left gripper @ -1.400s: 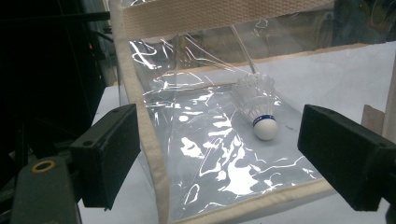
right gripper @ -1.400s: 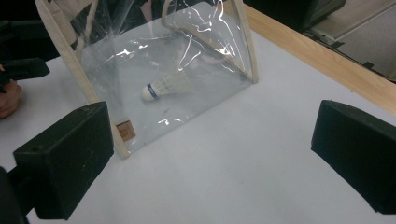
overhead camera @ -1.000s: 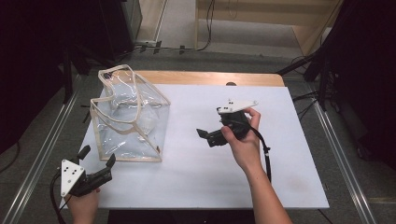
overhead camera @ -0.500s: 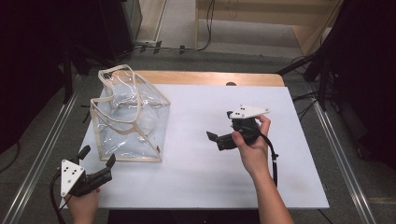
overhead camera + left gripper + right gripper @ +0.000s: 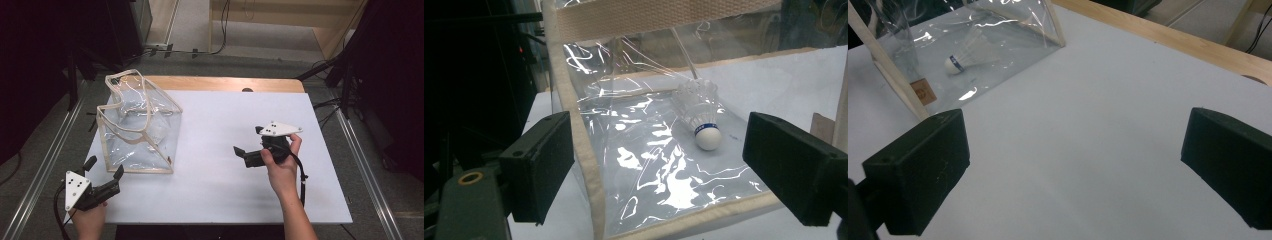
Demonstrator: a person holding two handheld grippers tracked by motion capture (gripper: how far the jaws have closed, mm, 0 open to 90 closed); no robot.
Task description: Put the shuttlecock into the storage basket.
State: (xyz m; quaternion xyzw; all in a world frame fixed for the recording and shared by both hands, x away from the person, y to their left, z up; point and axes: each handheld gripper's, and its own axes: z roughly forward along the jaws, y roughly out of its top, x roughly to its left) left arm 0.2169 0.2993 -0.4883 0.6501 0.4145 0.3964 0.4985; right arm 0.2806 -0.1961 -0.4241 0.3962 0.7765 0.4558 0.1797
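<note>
A clear plastic bag (image 5: 137, 127) with beige trim and handles stands on the left of the white table (image 5: 225, 110). Inside it lies a white shuttlecock (image 5: 701, 117) with a blue band, cork end toward the bag's near wall; the right gripper view shows the shuttlecock (image 5: 965, 57) through the bag (image 5: 1008, 30) wall. My left gripper (image 5: 106, 166) is open just short of the bag's near left corner, jaws either side of the bag (image 5: 634, 165) edge without touching it. My right gripper (image 5: 248, 140) is open and holds nothing, over bare table right of the bag.
A bare wooden strip (image 5: 225, 84) runs along the table's far edge. Metal rails (image 5: 45, 165) flank both sides of the table. Cables (image 5: 200, 50) lie on the floor beyond. Dark equipment stands at the far left and right.
My right gripper has drifted to the right and slightly nearer the person, away from the bag, staying open. The left gripper and the bag have not moved.
</note>
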